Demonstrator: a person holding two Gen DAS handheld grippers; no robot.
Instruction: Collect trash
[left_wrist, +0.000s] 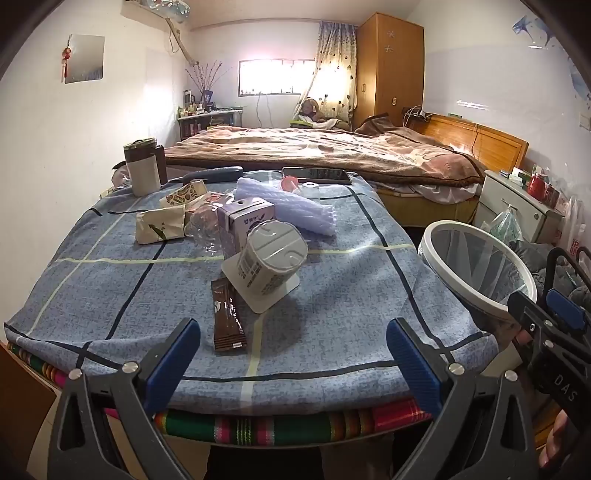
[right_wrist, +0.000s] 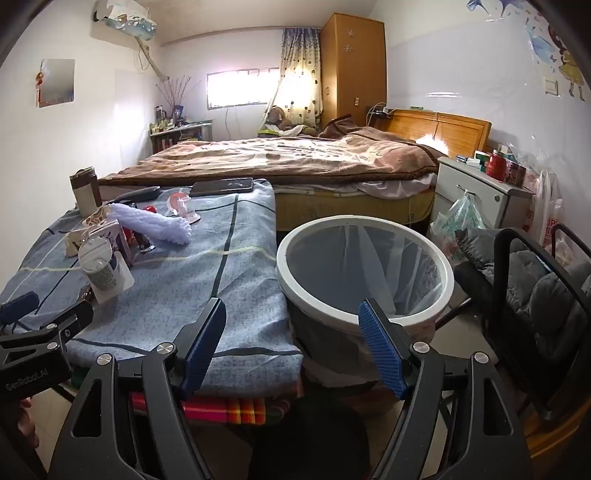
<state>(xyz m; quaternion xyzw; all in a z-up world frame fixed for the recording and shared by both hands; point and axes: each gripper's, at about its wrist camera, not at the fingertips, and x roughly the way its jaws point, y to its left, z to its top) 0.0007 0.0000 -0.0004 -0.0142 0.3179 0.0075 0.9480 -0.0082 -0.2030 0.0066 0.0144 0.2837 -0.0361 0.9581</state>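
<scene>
Trash lies on a table with a blue checked cloth (left_wrist: 110, 295): a brown sachet (left_wrist: 227, 317), a tipped grey cup (left_wrist: 271, 260) on a white card, a purple carton (left_wrist: 245, 221), clear plastic wrap (left_wrist: 205, 229), a foam net sleeve (left_wrist: 291, 206) and snack packets (left_wrist: 159, 223). A white-rimmed bin (right_wrist: 365, 273) with a liner stands right of the table; it also shows in the left wrist view (left_wrist: 476, 266). My left gripper (left_wrist: 291, 358) is open and empty at the table's near edge, before the sachet. My right gripper (right_wrist: 291, 347) is open and empty by the bin's near rim.
A phone (left_wrist: 316, 175), a thermos mug (left_wrist: 142, 166) and a dark case (left_wrist: 218, 173) sit at the table's far side. A bed (left_wrist: 332, 151) lies behind. A nightstand (right_wrist: 480, 195) and a chair with grey clothes (right_wrist: 535, 280) stand to the right.
</scene>
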